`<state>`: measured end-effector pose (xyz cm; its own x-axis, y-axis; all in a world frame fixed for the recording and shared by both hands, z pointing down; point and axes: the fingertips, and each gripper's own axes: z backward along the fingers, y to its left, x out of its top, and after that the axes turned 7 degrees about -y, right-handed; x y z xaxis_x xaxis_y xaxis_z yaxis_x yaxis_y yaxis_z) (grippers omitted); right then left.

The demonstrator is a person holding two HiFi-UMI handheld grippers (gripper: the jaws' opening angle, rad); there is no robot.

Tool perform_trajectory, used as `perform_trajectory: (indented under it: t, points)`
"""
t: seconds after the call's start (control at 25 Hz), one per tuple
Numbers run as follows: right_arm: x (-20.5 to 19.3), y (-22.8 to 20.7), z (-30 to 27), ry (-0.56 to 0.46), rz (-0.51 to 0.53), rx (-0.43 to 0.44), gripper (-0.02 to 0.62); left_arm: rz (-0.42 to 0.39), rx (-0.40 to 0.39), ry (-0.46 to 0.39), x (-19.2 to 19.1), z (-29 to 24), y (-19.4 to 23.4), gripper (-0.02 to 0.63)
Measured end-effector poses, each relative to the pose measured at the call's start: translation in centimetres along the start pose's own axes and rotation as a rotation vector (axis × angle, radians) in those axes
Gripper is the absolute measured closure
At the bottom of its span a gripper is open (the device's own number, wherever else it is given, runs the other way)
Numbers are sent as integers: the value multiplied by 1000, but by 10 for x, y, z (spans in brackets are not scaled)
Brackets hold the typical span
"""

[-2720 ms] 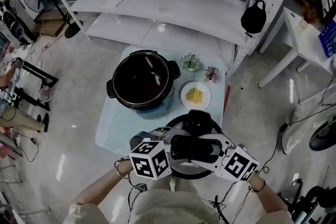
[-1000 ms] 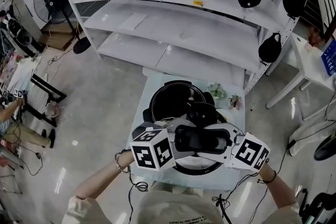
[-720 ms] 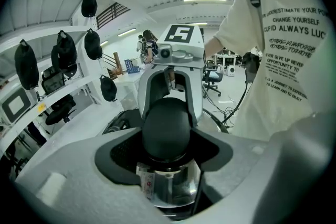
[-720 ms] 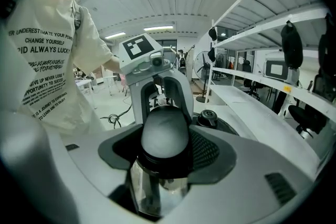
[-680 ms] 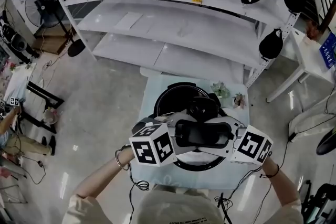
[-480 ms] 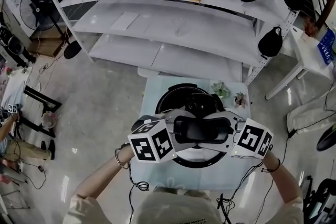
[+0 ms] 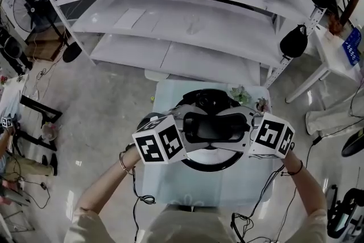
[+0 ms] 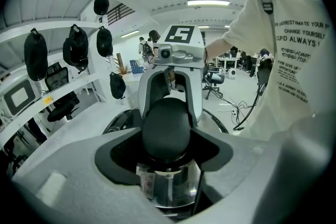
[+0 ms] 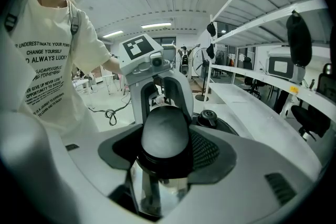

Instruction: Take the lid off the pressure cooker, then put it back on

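Cooker body hidden under lid (image 7: 208,167); plants (image 7: 239,94) partly covered, details unclear.

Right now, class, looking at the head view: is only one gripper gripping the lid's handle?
No: the left gripper and the right gripper each clamp one end of the lid handle.

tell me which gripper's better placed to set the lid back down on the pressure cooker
Neither alone: the left gripper and right gripper both clamp the lid handle from opposite ends, so the lid probably needs both.
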<state>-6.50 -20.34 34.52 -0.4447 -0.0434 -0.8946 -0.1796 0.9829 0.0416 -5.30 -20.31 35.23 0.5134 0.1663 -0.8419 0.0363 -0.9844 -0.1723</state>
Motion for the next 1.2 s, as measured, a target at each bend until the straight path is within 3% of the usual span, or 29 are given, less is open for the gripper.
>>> perform_trajectory:
  t: [0.48,1.2]
  points:
    - [-5,-33,-12,-14,-18,40,321,36,8,27,-15,-5,33,318]
    - [-30,-35,-23,-25,-71,84,321,95,-20,60,-37,-20,31,318]
